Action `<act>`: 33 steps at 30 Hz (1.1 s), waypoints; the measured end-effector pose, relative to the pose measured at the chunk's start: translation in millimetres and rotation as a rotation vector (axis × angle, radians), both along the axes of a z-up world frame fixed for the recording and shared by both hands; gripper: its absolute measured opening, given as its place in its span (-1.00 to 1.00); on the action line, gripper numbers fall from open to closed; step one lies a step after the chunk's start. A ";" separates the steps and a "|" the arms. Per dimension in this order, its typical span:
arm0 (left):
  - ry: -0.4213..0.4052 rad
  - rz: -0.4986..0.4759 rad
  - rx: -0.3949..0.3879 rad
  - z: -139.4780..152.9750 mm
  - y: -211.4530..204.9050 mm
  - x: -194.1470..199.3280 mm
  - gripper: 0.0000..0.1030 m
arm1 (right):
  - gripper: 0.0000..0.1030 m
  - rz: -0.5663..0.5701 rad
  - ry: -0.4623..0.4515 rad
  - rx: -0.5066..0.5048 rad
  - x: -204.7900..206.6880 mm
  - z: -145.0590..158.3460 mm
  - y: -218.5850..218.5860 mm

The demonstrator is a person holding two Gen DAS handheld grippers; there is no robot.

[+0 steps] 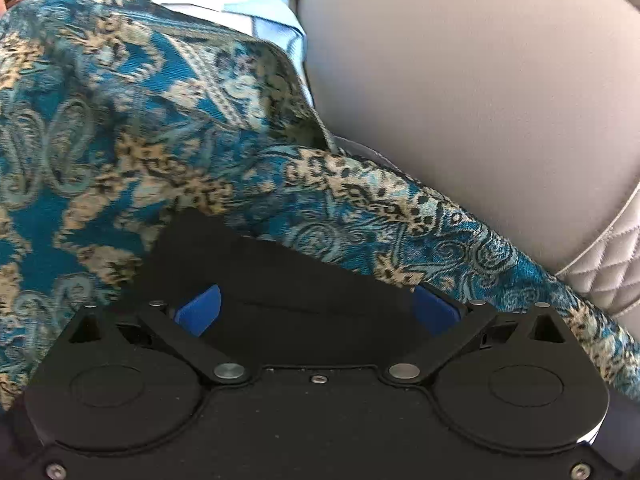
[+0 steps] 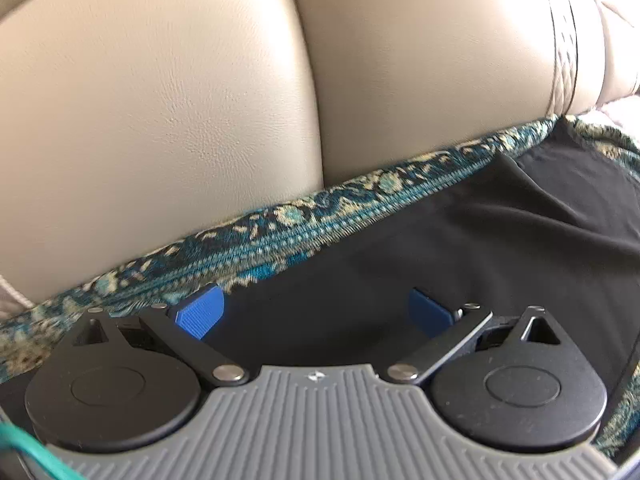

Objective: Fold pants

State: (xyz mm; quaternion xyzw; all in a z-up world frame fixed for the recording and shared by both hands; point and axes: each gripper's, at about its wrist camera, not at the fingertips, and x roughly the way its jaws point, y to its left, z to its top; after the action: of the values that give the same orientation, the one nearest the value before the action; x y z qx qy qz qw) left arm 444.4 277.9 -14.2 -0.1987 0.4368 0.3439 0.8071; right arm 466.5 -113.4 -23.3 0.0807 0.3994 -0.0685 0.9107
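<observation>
Left gripper (image 1: 316, 312): blue-padded fingers spread wide, nothing pinched, poised over black pants (image 1: 256, 280) that lie on a teal patterned cover (image 1: 120, 128). Pale blue cloth (image 1: 276, 24) shows at the top of that view, a beige leather sofa cushion (image 1: 460, 80) to its right. Right gripper (image 2: 316, 312): fingers likewise spread, empty, above the pants (image 2: 460, 240); patterned cover (image 2: 280, 232) edging them, sofa backrest (image 2: 200, 100) behind.

We find no readable text, labels, brands or numbers. Only small unlettered emblem (image 2: 315, 376) on right claw's grey ribbed housing (image 2: 320, 420).
</observation>
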 end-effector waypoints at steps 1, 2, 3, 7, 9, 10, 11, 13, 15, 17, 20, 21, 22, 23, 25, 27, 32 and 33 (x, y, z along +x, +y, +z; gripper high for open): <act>0.006 0.002 0.010 -3.3 -1.7 4.5 0.99 | 1.00 -0.003 0.006 -0.017 5.8 -2.2 3.9; 0.011 0.003 0.027 -6.2 -3.8 8.4 0.99 | 1.00 -0.010 0.011 -0.036 11.7 -5.1 7.7; 0.017 0.005 0.043 -8.8 -6.1 11.3 0.99 | 1.00 -0.016 0.015 -0.051 15.1 -7.5 11.0; 0.035 0.032 0.091 -19.6 -11.9 18.5 1.00 | 1.00 -0.028 0.032 -0.193 25.1 -17.1 29.2; 0.027 0.052 0.100 -22.4 -12.4 19.8 1.00 | 0.98 -0.047 0.054 -0.187 27.8 -15.4 29.7; 0.024 0.061 0.100 -23.3 -12.0 20.4 1.00 | 0.91 -0.045 0.072 -0.184 29.3 -13.7 30.1; 0.020 0.073 0.099 -24.1 -11.4 20.7 1.00 | 0.88 -0.038 0.088 -0.185 31.3 -11.9 29.7; 0.010 0.089 0.096 -25.1 -9.2 20.2 1.00 | 0.75 -0.024 0.111 -0.178 33.3 -8.2 27.5; 0.008 0.092 0.108 -24.3 -11.2 18.7 0.93 | 0.48 -0.009 0.113 -0.184 32.4 -3.9 27.6; 0.005 0.115 0.166 -20.1 -18.1 14.2 0.44 | 0.10 0.001 0.108 -0.201 31.1 -0.4 29.1; 0.003 0.054 0.212 -12.1 -28.8 10.1 -0.92 | -0.63 0.031 0.109 -0.228 26.5 5.3 33.3; 0.008 0.037 0.223 -9.6 -31.2 8.8 -0.94 | -0.71 0.048 0.110 -0.232 23.7 7.0 34.6; 0.010 0.024 0.234 -6.8 -32.5 7.6 -0.96 | -0.76 0.057 0.113 -0.233 21.7 8.2 33.9; 0.005 0.010 0.239 -4.0 -32.3 6.6 -0.96 | -0.78 0.064 0.114 -0.227 19.1 10.3 32.4; -0.026 -0.006 0.236 5.4 -30.9 -0.5 -0.96 | -0.81 0.059 0.113 -0.191 13.7 16.4 25.0; -0.050 -0.023 0.234 16.7 -31.9 -9.7 -0.97 | -0.80 0.046 0.101 -0.152 7.5 25.3 13.9; -0.112 -0.087 0.253 50.3 -31.6 -39.3 -0.97 | -0.81 0.068 0.043 -0.131 -18.9 52.8 -9.8; -0.123 -0.097 0.250 56.7 -32.5 -47.7 -0.97 | -0.81 0.075 0.033 -0.126 -26.7 58.4 -13.7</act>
State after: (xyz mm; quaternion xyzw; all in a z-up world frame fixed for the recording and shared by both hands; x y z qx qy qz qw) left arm 396.8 245.4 42.5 -0.0959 0.3495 0.3432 0.8665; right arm 439.8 -127.0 35.1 0.0072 0.4120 -0.0607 0.9091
